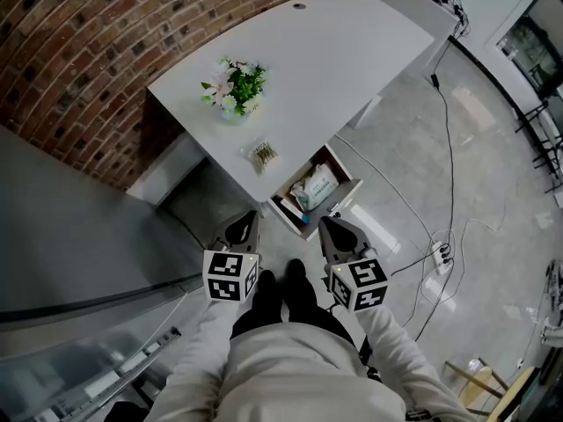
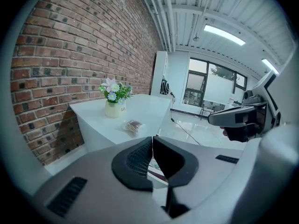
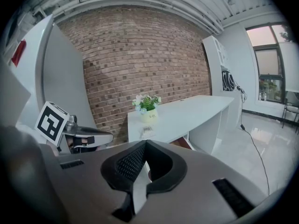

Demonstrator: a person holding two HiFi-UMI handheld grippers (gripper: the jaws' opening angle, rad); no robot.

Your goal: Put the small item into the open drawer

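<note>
1. The drawer (image 1: 286, 216) stands open under the desk's (image 1: 352, 51) near edge. In both gripper views the jaws hide most of it.
2. The item (image 1: 264, 154), a small clear packet, lies on the desk by that edge, between the flowers (image 1: 233, 86) and the drawer. It is too small to tell its long axis or which way it points.
3. The left gripper (image 1: 249, 216) and right gripper (image 1: 327, 224) hang before the drawer, apart from the item. Each has its jaws together on nothing.
</note>
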